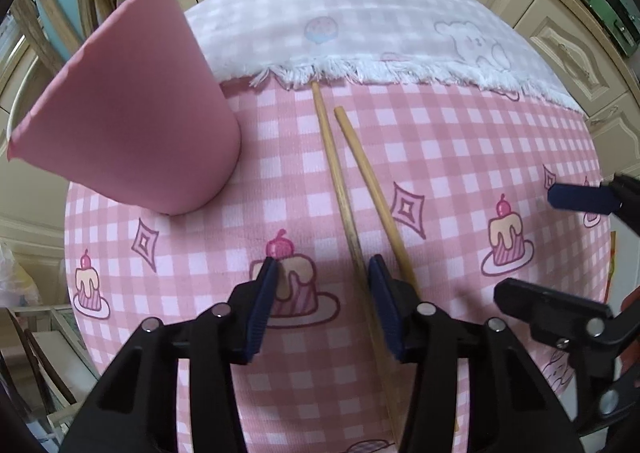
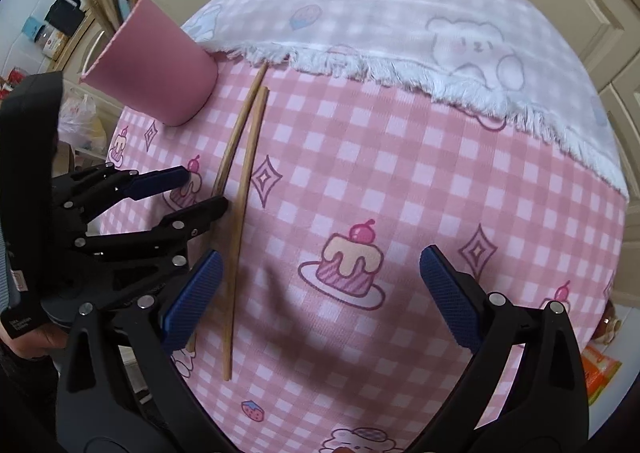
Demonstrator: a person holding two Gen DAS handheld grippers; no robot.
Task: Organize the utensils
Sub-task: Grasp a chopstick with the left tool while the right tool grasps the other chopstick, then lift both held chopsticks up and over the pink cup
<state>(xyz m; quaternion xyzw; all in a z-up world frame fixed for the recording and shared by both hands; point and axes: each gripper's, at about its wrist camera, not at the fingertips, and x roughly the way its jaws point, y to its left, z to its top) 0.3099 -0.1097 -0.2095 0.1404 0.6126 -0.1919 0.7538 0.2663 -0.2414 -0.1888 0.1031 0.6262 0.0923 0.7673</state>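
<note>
We are at the pick-up step: two wooden chopsticks lie on the pink checked tabletop [image 1: 460, 157], and the pink cup [image 1: 132, 113] that already holds other sticks stands upright beyond them to the left.

Our left claw [image 1: 322, 309] points steeply down over the near part of the left chopstick [image 1: 340, 189]. Its jaws stand partly closed with a clear gap; the stick runs just inside the right-hand pad, and we cannot tell that the pad presses on it, so we judge nothing is gripped yet. The right chopstick [image 1: 372, 185] passes just outside that same pad.

Our right claw [image 2: 320, 293] hangs wide and empty over a cake print, with both chopsticks just outside its left pad.

Next we judge the left claw must close on one stick alone, lift it and carry it to the cup's mouth.

The sticks lie close together, so catching both is a risk. The white fringed cloth [image 1: 360, 33] touches the far tips. The two claws sit near each other, while the tabletop to the right lies open.
</note>
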